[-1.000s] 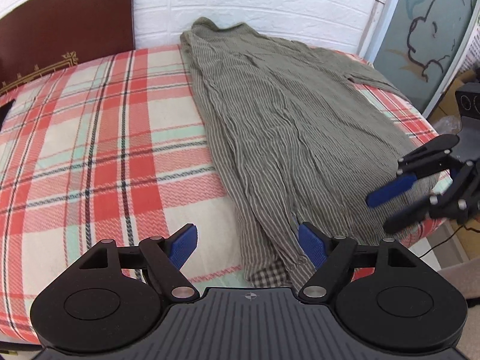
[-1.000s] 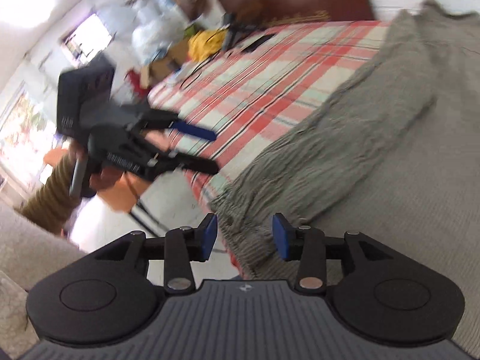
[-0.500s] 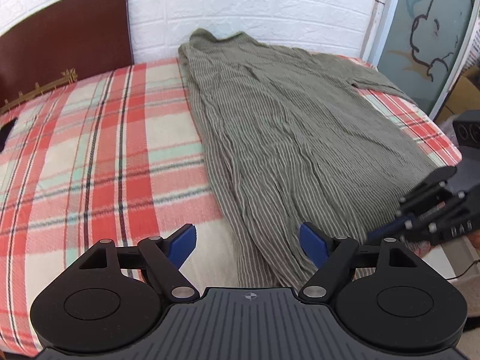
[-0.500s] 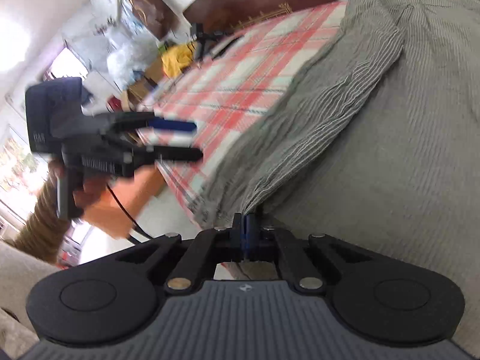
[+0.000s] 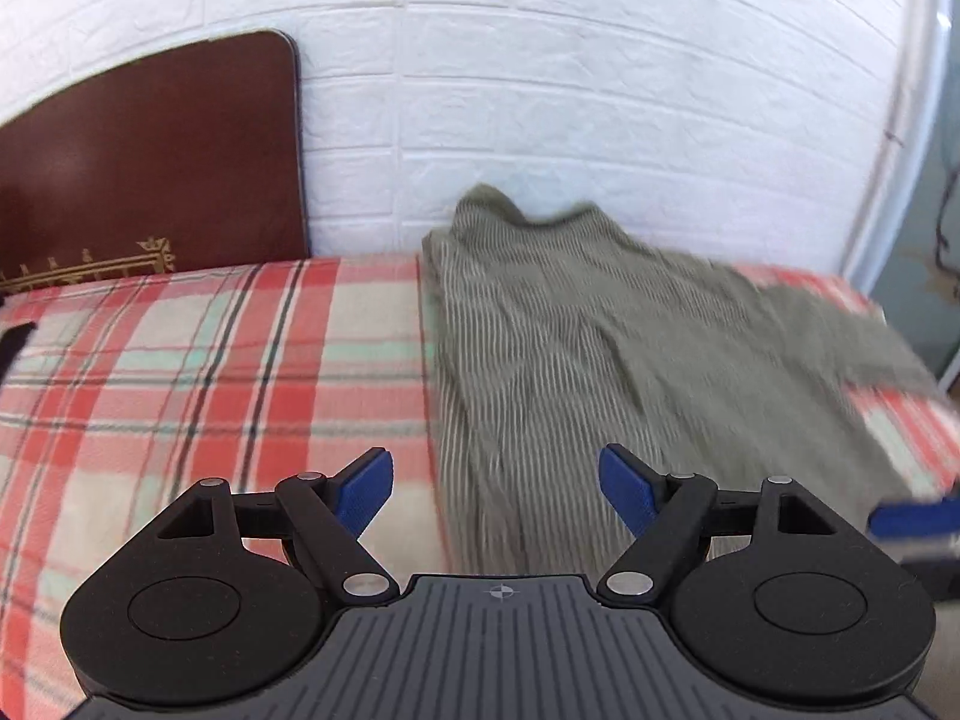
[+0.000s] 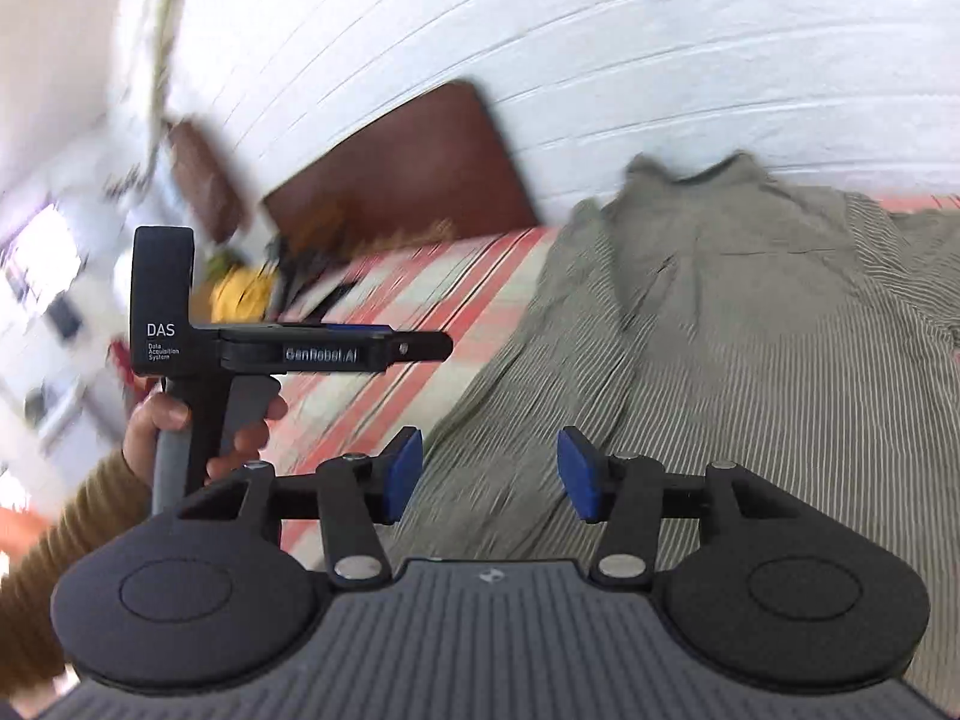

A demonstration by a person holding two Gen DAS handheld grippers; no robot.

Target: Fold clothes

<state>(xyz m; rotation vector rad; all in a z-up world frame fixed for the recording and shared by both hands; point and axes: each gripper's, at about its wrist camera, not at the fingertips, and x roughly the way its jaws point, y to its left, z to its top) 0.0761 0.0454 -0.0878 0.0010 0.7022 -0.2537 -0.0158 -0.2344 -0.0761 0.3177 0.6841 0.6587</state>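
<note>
An olive-green striped garment (image 5: 570,360) lies flat on the red plaid bedspread (image 5: 210,372), its collar against the wall. My left gripper (image 5: 497,489) is open and holds nothing; it hovers over the garment's left edge near the lower end. My right gripper (image 6: 491,474) is also open and holds nothing, low over the garment (image 6: 750,360) near that same folded edge. In the right wrist view the left gripper (image 6: 420,345) appears side-on, held by a hand (image 6: 180,432) in a ribbed sleeve. A blurred blue pad of the right gripper (image 5: 912,519) shows at the left wrist view's right edge.
A dark brown headboard (image 5: 150,168) and a white brick wall (image 5: 570,90) stand behind the bed. A pale blue panel (image 5: 936,210) borders the bed's right side. Blurred clutter, including something yellow (image 6: 240,294), lies beyond the bed's far side.
The right gripper, shut at the garment's lower hem half a second ago, now stands open. Both cameras have tilted up toward the wall. The left gripper stayed open throughout.
</note>
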